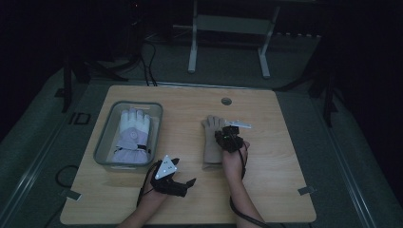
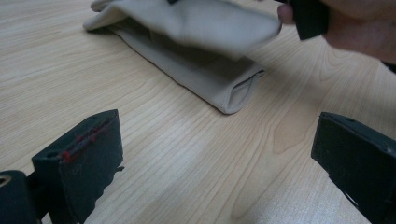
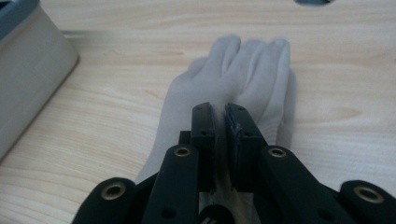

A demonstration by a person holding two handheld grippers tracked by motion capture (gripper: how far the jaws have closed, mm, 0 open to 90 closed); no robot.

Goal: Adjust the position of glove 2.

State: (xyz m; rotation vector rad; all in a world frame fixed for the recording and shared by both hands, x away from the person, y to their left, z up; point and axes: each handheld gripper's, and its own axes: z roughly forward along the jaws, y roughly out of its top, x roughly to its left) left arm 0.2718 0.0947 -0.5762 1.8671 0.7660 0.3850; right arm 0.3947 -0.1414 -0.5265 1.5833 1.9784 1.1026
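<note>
Fingers of the right gripper (image 3: 219,122) are pinching a fold of the beige glove (image 1: 211,142) lying flat on the wooden surface (image 1: 275,156), its fingertips stretching beyond them. Left gripper (image 1: 183,184) fingers are resting spread, near the cuff. A grey bin (image 1: 103,142) is holding a white glove (image 1: 132,135).

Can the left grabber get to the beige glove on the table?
Probably yes. The left gripper has its jaws wide open, with bare table between it and the beige glove. The right gripper is already over the glove, though.
</note>
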